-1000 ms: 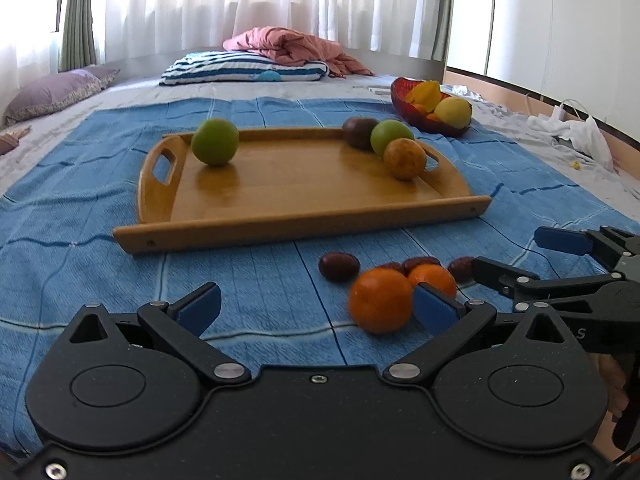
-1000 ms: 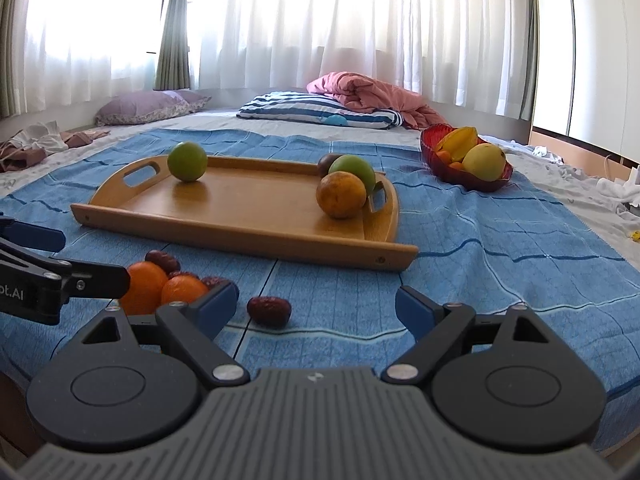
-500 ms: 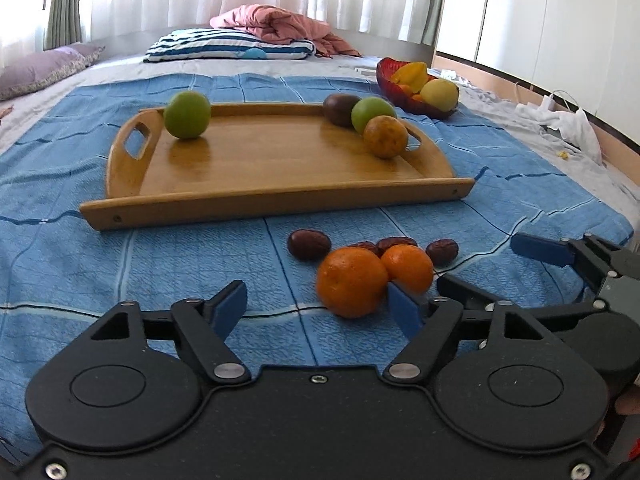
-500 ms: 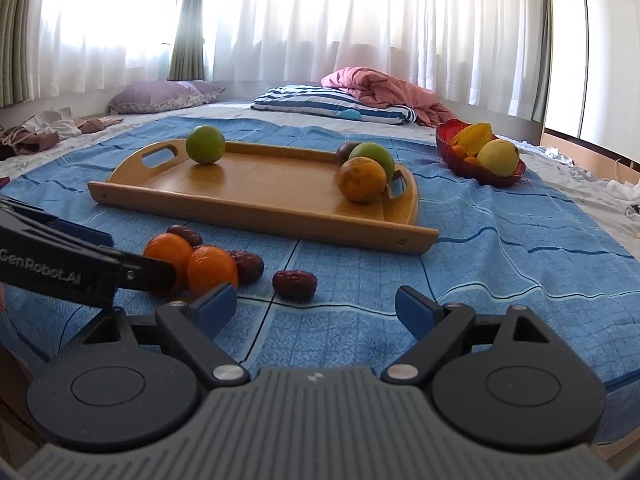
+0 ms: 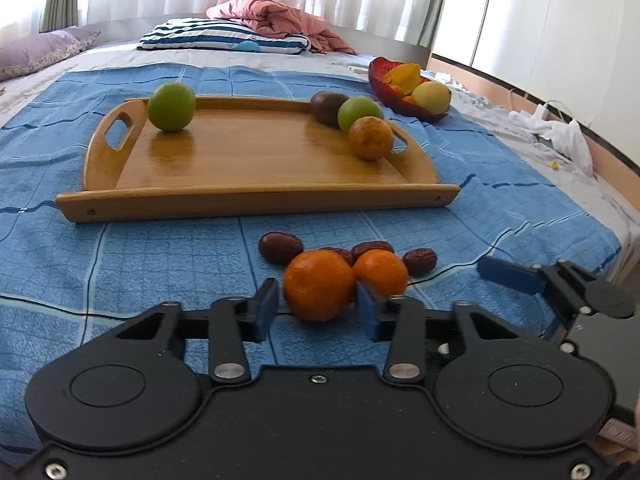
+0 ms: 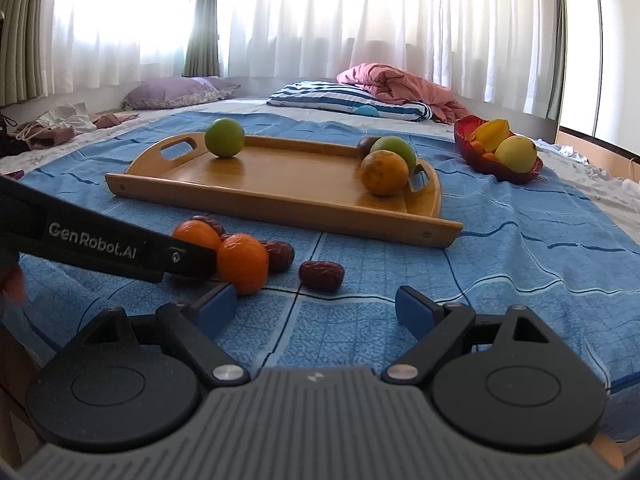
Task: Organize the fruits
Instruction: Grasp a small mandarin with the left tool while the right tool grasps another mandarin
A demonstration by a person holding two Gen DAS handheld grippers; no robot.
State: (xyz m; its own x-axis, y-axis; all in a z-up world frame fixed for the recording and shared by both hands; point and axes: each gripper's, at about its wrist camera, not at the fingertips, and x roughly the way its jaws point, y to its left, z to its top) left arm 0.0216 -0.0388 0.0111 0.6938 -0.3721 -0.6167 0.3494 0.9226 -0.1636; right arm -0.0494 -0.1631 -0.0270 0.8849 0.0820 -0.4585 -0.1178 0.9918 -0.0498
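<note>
I am at the pick-up step: my left gripper [image 5: 316, 312] sits low on the blue blanket [image 5: 160, 264] with its blue pads either side of the nearer orange [image 5: 319, 284], one pad on each flank and not yet pressing as far as I can tell. The jaws are partly open, a little wider than the fruit, and hold nothing. A second orange [image 5: 380, 271] lies just beside the first, touching or nearly so, with several dark dates [image 5: 280, 247] close behind them.

My right gripper [image 6: 316, 312] hovers wide open and empty over bare blanket, with one date [image 6: 321, 275] lying ahead of it, slightly left of centre.

The wooden tray [image 5: 256, 204] lies beyond, carrying a green fruit [image 5: 171, 106] at its left end and a dark fruit, another green one and a dull orange fruit [image 5: 370, 138] bunched at its right. A red bowl [image 5: 400, 98] of fruit stands further off.

Next, I judge, I must close the left jaws squarely on the near orange without nudging its neighbour, lift it over the tray's front rim and set it down gently, since it would roll.
</note>
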